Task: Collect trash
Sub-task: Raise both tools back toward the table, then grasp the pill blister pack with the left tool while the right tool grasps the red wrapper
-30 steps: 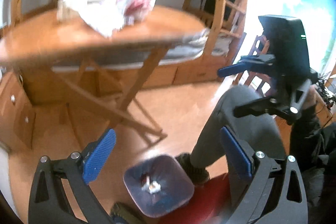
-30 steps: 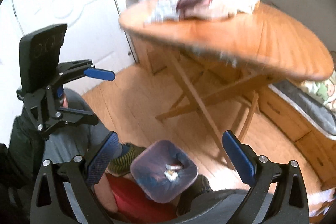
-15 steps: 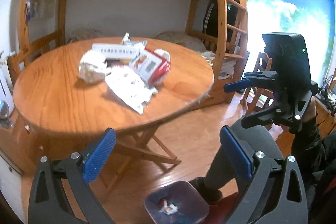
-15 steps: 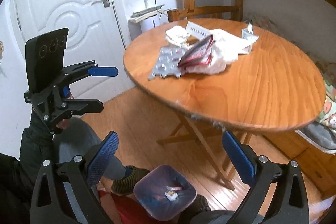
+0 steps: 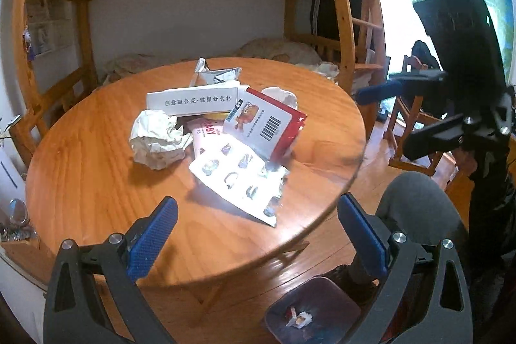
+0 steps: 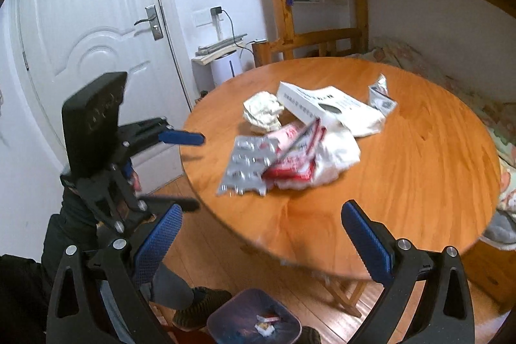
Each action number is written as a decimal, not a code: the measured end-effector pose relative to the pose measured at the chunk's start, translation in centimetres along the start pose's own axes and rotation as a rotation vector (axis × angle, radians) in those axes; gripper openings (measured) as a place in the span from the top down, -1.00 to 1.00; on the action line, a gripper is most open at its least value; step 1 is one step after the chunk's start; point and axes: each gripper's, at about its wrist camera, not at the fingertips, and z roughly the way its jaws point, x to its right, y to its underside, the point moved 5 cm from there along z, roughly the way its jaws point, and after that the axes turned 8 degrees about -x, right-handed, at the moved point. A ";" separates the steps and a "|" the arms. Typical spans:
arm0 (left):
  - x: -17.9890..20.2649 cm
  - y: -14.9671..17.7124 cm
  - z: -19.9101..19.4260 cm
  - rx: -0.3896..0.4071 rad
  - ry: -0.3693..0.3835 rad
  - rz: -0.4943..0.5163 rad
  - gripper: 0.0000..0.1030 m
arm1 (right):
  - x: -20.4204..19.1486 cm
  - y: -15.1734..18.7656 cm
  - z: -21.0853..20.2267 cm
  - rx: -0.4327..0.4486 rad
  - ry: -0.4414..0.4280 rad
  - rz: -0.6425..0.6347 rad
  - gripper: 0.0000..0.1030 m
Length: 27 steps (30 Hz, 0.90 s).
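Trash lies in a heap on the round wooden table (image 5: 96,182) (image 6: 419,182): a crumpled paper ball (image 5: 156,139) (image 6: 262,112), a white box (image 5: 193,100) (image 6: 325,105), a red packet (image 5: 267,124) (image 6: 293,163), a silver blister pack (image 5: 238,176) (image 6: 246,166) and a foil wrapper (image 5: 219,74) (image 6: 380,94). A small bin (image 5: 311,315) (image 6: 254,324) with scraps stands on the floor below. My left gripper (image 5: 258,234) is open and empty above the table's near edge. My right gripper (image 6: 261,237) is open and empty, also short of the heap.
A wooden bunk bed (image 5: 342,5) stands behind the table, with a chair (image 5: 416,124) to the right. A white door (image 6: 96,37) and a white appliance (image 6: 225,68) are on the left. The person's knee (image 5: 416,208) is by the bin.
Both grippers have risen from floor level by the bin to above the table's edge, so the trash heap now sits ahead of them. Both stayed open and empty.
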 end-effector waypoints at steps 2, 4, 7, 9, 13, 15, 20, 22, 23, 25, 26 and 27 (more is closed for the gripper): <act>0.0 -0.1 0.7 -0.014 -0.008 0.016 -0.91 | -0.1 -1.0 0.7 -0.006 0.018 -0.021 -0.94; -0.2 -0.1 1.3 -0.022 -0.005 0.018 -0.91 | -0.2 -2.1 1.5 -0.007 0.017 -0.045 -0.94; -0.8 -0.3 2.2 -0.029 -0.005 0.004 -0.91 | 0.0 -3.8 2.8 -0.012 0.020 -0.063 -0.94; -1.1 -0.4 2.6 -0.028 0.001 -0.012 -0.91 | 0.4 -4.8 3.7 -0.016 0.022 -0.067 -0.93; -1.3 -0.6 3.3 -0.027 0.002 -0.020 -0.91 | 2.1 -6.7 5.7 -0.026 0.040 -0.044 -0.93; -1.3 -0.8 3.7 -0.028 0.001 -0.024 -0.91 | 3.1 -6.8 6.6 -0.038 0.048 -0.030 -0.93; -1.2 -1.3 4.4 -0.021 0.005 -0.046 -0.73 | 5.3 -5.9 8.7 -0.093 0.021 0.033 -0.75; -1.2 -1.5 4.6 -0.020 -0.002 -0.050 -0.67 | 5.4 -5.6 9.1 -0.105 0.009 0.031 -0.52; -1.2 -1.6 4.8 -0.020 -0.015 -0.050 -0.60 | 5.3 -5.5 9.1 -0.107 0.007 0.025 -0.45; -1.1 -1.8 5.0 -0.019 -0.030 -0.044 -0.49 | 5.3 -5.1 9.2 -0.110 0.010 0.013 -0.32; -1.0 -1.9 5.0 -0.016 -0.040 -0.046 -0.39 | 5.3 -5.1 9.0 -0.105 0.009 0.011 -0.18; -1.2 -1.9 5.1 -0.012 -0.049 -0.052 -0.30 | 5.3 -5.0 8.9 -0.098 0.006 0.012 0.01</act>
